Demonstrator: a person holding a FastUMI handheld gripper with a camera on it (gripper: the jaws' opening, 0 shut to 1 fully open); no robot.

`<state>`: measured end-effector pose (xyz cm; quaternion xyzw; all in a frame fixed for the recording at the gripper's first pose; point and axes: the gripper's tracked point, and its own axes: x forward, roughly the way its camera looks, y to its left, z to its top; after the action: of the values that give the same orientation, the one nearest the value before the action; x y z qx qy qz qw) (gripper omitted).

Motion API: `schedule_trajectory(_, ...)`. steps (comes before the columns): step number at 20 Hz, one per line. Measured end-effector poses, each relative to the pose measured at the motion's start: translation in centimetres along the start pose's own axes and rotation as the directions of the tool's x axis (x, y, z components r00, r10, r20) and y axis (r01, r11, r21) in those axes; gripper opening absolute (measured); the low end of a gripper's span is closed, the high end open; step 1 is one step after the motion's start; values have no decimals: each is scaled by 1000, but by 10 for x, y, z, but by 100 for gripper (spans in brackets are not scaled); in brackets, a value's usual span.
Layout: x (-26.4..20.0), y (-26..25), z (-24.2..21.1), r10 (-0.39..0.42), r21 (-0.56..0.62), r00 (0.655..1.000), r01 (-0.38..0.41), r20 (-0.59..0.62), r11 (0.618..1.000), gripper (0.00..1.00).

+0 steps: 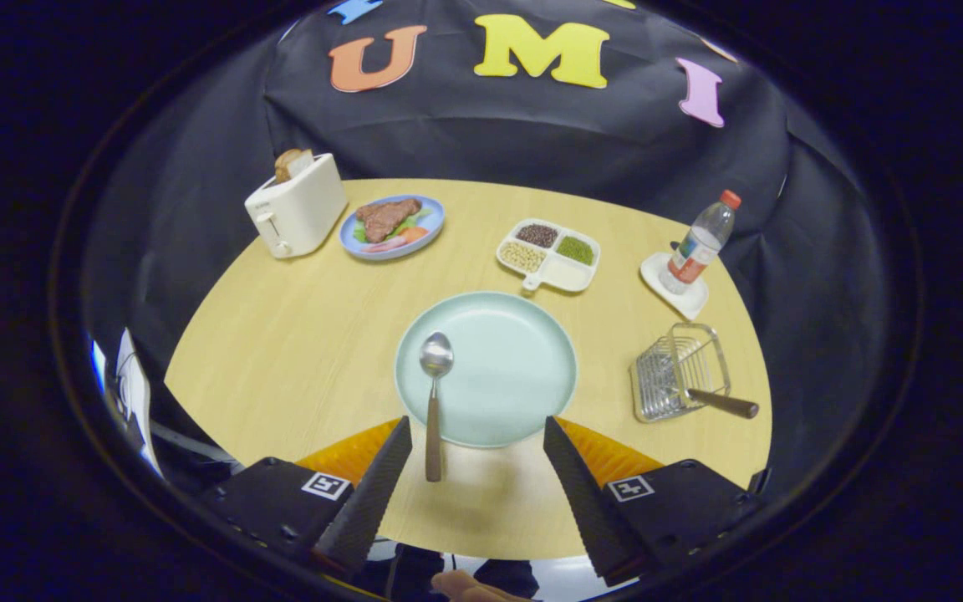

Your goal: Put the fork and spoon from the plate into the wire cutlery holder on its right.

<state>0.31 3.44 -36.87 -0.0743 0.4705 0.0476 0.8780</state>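
Note:
A pale green plate (pixel 515 368) lies on the wooden table just ahead of my fingers. A spoon (pixel 434 393) with a metal bowl and a brown handle rests on the plate's left part, its handle reaching over the rim toward my left finger. To the right of the plate stands the wire cutlery holder (pixel 678 372). A fork (pixel 720 402) lies in it, its brown handle sticking out to the right. My gripper (pixel 477 435) is open, with nothing between its fingers; the spoon's handle end lies just inside the left fingertip.
Beyond the plate sit a white divided dish (pixel 550 255) of beans, a blue plate (pixel 392 226) with meat, and a white toaster (pixel 298 205) with bread. A water bottle (pixel 699 242) stands on a white coaster behind the holder. The round table's edge (pixel 481 548) runs close under my fingers.

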Motion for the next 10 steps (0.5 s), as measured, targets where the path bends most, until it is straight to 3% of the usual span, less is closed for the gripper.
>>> schedule_trajectory(10, 44, 40, -54, 14, 64, 973, 0, -230, 998, 94)
